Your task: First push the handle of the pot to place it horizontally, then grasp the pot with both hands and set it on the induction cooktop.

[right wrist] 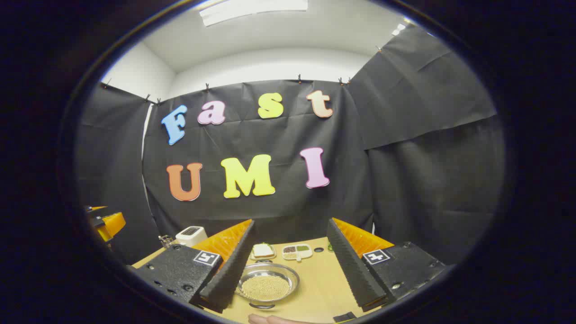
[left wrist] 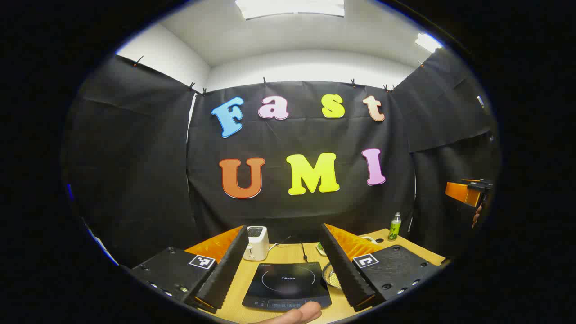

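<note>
The pot is a shallow metal pan holding pale grains; it sits on the wooden table just ahead of my right gripper, which is open and above it. In the left gripper view the pot peeks out beside the right finger, to the right of the black induction cooktop. My left gripper is open and hangs above the cooktop. I cannot make out the pot's handle. The right gripper shows far right, the left gripper far left, both raised.
A white toaster stands behind the cooktop with a cable beside it. A green bottle is at the back right corner. Two small white dishes with food lie behind the pot. A fingertip shows at the bottom edge.
</note>
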The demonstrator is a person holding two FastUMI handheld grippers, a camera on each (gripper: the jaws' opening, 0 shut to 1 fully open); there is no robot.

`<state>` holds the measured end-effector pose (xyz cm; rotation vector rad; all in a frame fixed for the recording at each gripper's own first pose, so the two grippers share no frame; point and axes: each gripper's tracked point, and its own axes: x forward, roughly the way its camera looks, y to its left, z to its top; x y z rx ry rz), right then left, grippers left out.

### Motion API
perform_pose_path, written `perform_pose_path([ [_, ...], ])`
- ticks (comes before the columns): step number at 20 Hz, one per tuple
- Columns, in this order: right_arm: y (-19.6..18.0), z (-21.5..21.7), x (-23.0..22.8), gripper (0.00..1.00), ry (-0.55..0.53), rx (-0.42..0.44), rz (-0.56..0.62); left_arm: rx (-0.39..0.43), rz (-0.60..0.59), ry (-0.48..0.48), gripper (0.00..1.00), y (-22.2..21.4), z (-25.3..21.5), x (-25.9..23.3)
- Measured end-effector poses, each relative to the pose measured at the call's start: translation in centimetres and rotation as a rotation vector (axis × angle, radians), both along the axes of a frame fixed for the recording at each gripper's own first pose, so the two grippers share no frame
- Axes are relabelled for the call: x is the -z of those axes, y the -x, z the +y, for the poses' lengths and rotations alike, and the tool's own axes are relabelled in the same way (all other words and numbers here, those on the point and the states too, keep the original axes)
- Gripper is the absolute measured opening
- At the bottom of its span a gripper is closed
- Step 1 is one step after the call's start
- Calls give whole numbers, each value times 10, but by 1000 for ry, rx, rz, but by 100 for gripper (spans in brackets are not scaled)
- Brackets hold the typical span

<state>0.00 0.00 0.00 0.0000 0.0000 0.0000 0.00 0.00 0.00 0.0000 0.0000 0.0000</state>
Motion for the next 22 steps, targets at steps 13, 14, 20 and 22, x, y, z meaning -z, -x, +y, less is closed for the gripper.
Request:
perform_pose_path([
  [13,2,2,-1,96,35,-14,0,-8,0,2,95,4,3,1],
  [14,0,1,1,96,36,-12,2,-8,-1,0,96,6,4,1],
  [20,-13,11,24,100,48,-30,51,-1,-6,-1,96,8,3,5],
  [22,-20,16,37,96,59,-41,78,3,-5,-4,95,9,1,6],
])
